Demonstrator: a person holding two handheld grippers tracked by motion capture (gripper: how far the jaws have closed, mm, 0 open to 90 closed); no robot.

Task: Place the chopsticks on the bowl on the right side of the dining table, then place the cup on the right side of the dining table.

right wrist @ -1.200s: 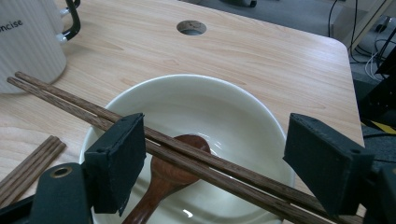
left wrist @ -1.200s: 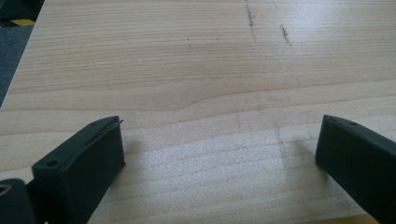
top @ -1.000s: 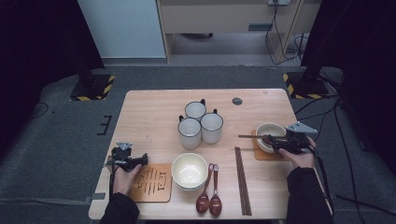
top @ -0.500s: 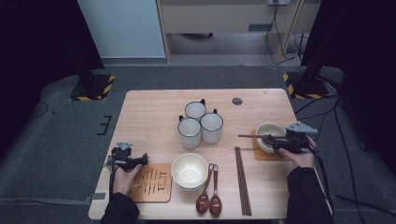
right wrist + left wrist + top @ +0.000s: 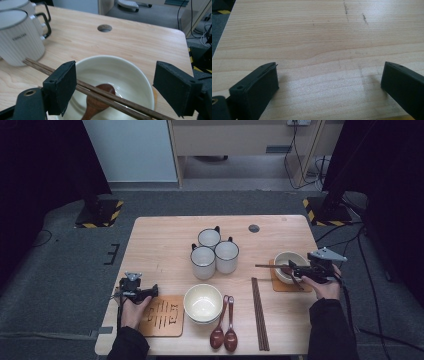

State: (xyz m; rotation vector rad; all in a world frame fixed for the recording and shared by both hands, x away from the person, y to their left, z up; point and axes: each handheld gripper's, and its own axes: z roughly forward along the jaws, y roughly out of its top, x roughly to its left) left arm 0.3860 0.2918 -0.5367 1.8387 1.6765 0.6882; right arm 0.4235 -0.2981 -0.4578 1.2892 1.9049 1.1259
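Note:
My right gripper (image 5: 294, 269) (image 5: 115, 75) hovers open at the near rim of a cream bowl (image 5: 283, 262) (image 5: 130, 75) on an orange coaster (image 5: 280, 286) at the table's right. A dark wooden spoon (image 5: 98, 96) lies inside the bowl. A pair of brown chopsticks (image 5: 267, 266) (image 5: 120, 100) rests across its rim and passes beside my left-hand jaw, with no pad pressing on it. My left gripper (image 5: 152, 291) (image 5: 329, 72) stands open over bare wood near the front left, nothing between its jaws.
Three white ribbed mugs (image 5: 214, 252) (image 5: 17, 37) cluster mid-table. A second cream bowl (image 5: 202, 302) sits at the front, beside a patterned coaster (image 5: 162, 316), two wooden spoons (image 5: 224, 330) and another chopstick pair (image 5: 259, 312). A round hole (image 5: 254, 228) (image 5: 104, 28) is in the tabletop.

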